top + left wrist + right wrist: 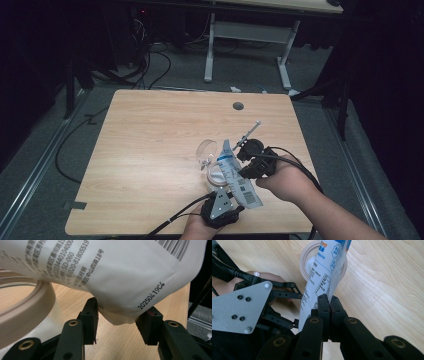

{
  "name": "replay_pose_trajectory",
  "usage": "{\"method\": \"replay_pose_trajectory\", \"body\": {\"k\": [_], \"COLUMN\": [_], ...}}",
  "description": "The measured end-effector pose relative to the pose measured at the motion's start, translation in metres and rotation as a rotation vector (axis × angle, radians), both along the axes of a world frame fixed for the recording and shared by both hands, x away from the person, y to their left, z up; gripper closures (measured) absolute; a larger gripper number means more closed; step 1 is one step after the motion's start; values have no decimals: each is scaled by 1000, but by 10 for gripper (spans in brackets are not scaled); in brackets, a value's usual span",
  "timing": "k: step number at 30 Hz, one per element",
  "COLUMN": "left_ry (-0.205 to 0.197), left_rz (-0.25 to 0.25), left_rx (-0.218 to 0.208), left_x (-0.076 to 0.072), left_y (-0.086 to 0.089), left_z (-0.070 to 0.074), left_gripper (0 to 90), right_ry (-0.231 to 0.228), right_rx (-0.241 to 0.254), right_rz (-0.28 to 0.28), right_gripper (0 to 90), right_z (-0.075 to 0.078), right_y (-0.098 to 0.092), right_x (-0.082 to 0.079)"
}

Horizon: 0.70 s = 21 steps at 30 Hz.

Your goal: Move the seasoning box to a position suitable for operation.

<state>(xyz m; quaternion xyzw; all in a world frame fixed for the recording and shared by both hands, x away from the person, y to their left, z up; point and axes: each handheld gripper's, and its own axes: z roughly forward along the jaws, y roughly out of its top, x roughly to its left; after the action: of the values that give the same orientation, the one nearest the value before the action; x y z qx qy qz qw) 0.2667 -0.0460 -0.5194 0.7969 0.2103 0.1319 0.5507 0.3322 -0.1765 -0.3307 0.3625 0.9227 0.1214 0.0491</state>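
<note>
A white pouch (236, 176) with blue print and a barcode stands tilted over the table's near right part. My right gripper (249, 161) is shut on the pouch's (322, 277) side edge, jaws pressed flat together. My left gripper (222, 202) reaches up from the near edge. Its jaws stand partly closed against both sides of the pouch's (130, 282) puffed lower end. A beige round ring (27, 312) lies right beside the left jaw. It is also in the right gripper view as the ring (305, 257) behind the pouch.
A clear glass (206, 151) lies on its side just left of the pouch. A thin rod-like tool (248, 133) rests beyond the right gripper. The wooden table (150, 145) has a cable hole (238, 106) at the back. Cables trail over the near edge.
</note>
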Motion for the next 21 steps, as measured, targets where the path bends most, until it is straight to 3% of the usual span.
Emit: {"method": "replay_pose_trajectory", "body": {"k": [21], "left_ry": [7], "left_rz": [-17], "left_rx": [-6], "left_x": [-1], "left_y": [3], "left_z": [-1], "left_gripper": [464], "right_ry": [-11], "right_rx": [1], "right_rz": [-2], "right_gripper": [898], "right_z": [2], "right_y": [2], "right_x": [2]}}
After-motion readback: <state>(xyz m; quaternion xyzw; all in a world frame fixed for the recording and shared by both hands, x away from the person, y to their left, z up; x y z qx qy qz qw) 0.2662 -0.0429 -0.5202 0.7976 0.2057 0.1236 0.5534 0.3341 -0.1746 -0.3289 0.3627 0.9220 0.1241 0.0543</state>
